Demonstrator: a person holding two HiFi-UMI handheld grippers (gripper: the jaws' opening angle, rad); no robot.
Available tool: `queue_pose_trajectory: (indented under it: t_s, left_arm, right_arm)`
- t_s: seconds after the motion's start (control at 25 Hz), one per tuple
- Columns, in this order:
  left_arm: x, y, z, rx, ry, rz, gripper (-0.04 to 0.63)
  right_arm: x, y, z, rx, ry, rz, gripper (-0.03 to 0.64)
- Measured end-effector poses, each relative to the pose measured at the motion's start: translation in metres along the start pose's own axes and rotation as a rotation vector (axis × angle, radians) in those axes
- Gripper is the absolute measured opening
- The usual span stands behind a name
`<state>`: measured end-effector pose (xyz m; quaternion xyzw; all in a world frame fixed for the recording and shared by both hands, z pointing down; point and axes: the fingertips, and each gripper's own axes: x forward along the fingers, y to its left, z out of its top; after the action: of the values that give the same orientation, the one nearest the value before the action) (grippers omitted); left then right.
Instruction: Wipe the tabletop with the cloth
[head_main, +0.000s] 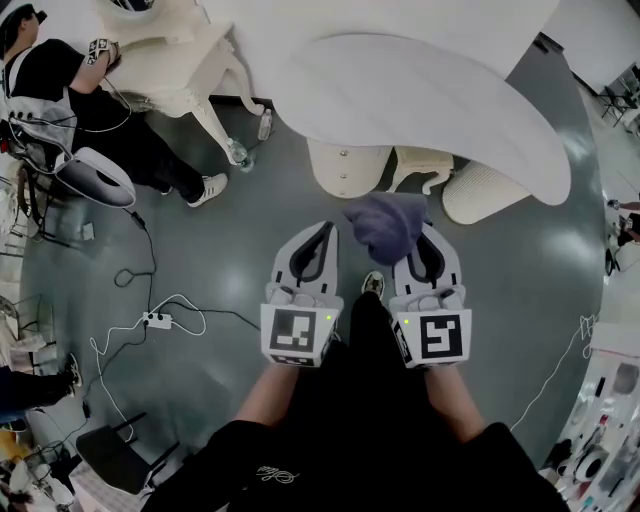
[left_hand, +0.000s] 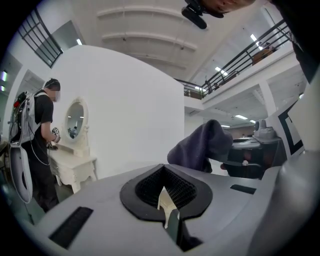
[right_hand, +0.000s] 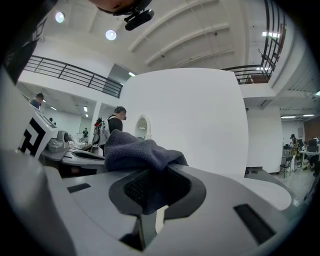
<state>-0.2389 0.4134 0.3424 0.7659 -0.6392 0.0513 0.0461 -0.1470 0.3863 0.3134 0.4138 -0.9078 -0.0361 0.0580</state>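
Observation:
A dark purple-grey cloth (head_main: 385, 222) hangs bunched from the tips of my right gripper (head_main: 420, 240), which is shut on it. The right gripper view shows the cloth (right_hand: 137, 150) pinched between the jaws and folded over to the left. My left gripper (head_main: 328, 228) is beside it, shut, with nothing between its fingers. From the left gripper view the cloth (left_hand: 205, 145) shows at the right, apart from the left gripper (left_hand: 165, 197). Both grippers are held over the grey floor, short of the white oval tabletop (head_main: 420, 100) ahead.
Round white pedestals (head_main: 348, 168) (head_main: 484, 192) support the table. A person (head_main: 90, 100) stands at a white vanity (head_main: 185, 50) at far left. Bottles (head_main: 237, 153) stand on the floor by the vanity's leg. A power strip with cables (head_main: 155, 320) lies at left.

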Motion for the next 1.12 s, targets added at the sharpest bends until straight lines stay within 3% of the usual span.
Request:
queue_pose_trajectory:
  t_s: [0.2, 0.4, 0.68, 0.84, 1.12]
  left_arm:
    - [0.061, 0.017, -0.001, 0.036, 0.026, 0.022, 0.007]
    - [0.123, 0.04, 0.017, 0.063, 0.047, 0.05, 0.008]
    - [0.181, 0.042, 0.006, 0.048, 0.113, 0.063, 0.008]
    - [0.201, 0.055, -0.006, 0.038, 0.152, 0.072, 0.008]
    - [0.232, 0.115, -0.024, 0.004, 0.175, 0.08, 0.008]
  right_arm:
    - [0.059, -0.033, -0.011, 0.024, -0.007, 0.042, 0.032]
    - [0.12, -0.069, 0.005, 0.031, -0.046, 0.1, 0.032]
    - [0.166, -0.119, -0.021, 0.083, 0.039, 0.121, 0.032]
    - [0.197, -0.122, -0.042, 0.107, 0.11, 0.15, 0.032]
    - [0.263, -0.098, -0.045, 0.062, 0.136, 0.187, 0.032]
